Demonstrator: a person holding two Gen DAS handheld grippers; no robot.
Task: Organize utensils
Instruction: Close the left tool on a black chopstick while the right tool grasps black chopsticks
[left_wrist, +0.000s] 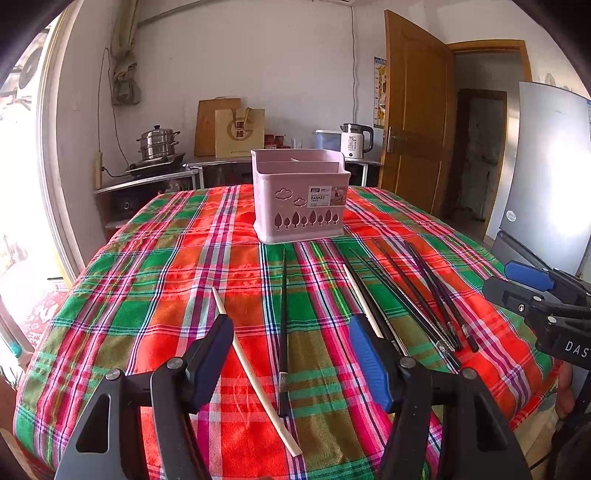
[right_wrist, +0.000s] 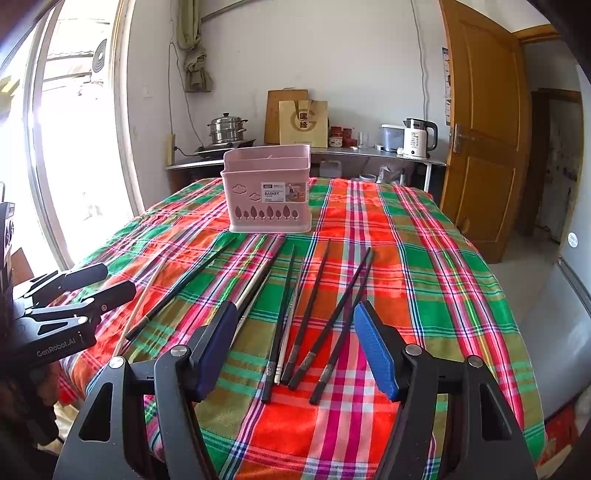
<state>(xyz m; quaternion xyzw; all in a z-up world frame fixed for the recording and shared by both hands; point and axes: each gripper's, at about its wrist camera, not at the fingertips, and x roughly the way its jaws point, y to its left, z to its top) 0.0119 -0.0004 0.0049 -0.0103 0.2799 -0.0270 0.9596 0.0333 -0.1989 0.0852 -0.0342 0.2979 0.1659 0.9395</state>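
Left wrist view looks down the left tongs (left_wrist: 291, 354), spread wide and holding nothing above the plaid cloth (left_wrist: 166, 266) that covers the counter; a pale wooden chopstick (left_wrist: 251, 365) and a single black chopstick (left_wrist: 283, 325) lie on the cloth between the blue pads (left_wrist: 369, 358); the pink basket (left_wrist: 299, 195) stands upright further back, its divided top open; a loose row of black chopsticks (left_wrist: 417, 295) lies to the right, with another pale one among them; the right tongs show at that edge. From the right wrist view the right tongs (right_wrist: 295, 347) are likewise spread wide and hold nothing, hovering over that same row of dark chopsticks (right_wrist: 314, 314), which point toward the basket (right_wrist: 269, 192) but lie apart from it.
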